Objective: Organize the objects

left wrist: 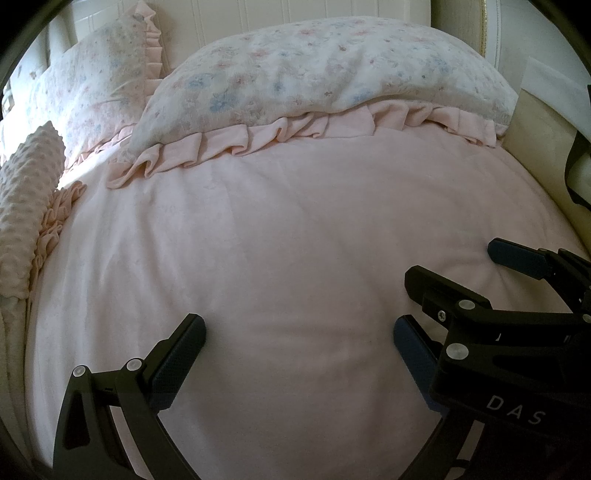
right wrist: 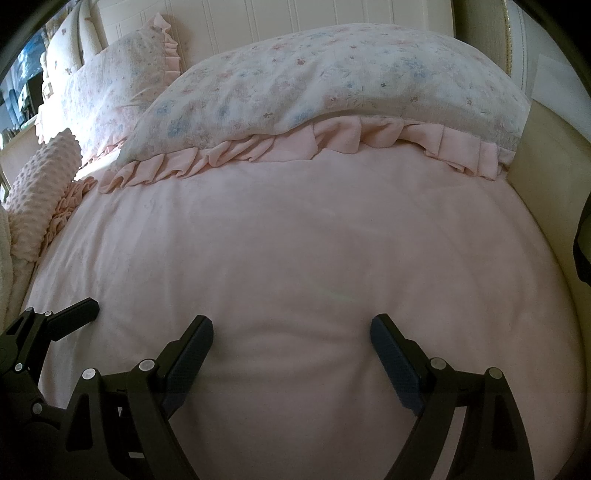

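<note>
Pillows are what the organizing appears to concern: a large floral pillow (left wrist: 325, 74) with a pink ruffled edge is laid across the head of the bed, propped against the white panelled headboard (left wrist: 295, 22), and a second floral pillow (left wrist: 96, 85) is leaned beside it toward the left, its corner partly covered by the first. A small dotted pink cushion (left wrist: 27, 206) is set at the left edge of the bed, well apart from both grippers. The pink bedspread (left wrist: 280, 229) is seen smoothed out, with nothing lying on its open middle. The left gripper (left wrist: 299, 347) is held over the near part of the spread with its fingers spread wide and nothing between them; the right gripper (right wrist: 291, 347) is held just beside it, likewise spread wide and empty. Both are pointed downward toward the bed, which suggests a pause while the arrangement is surveyed. Since the pillows are already seated at the headboard, it is judged that little is left to do, though the overlapping pillows and the stray cushion might yet be straightened.
</note>
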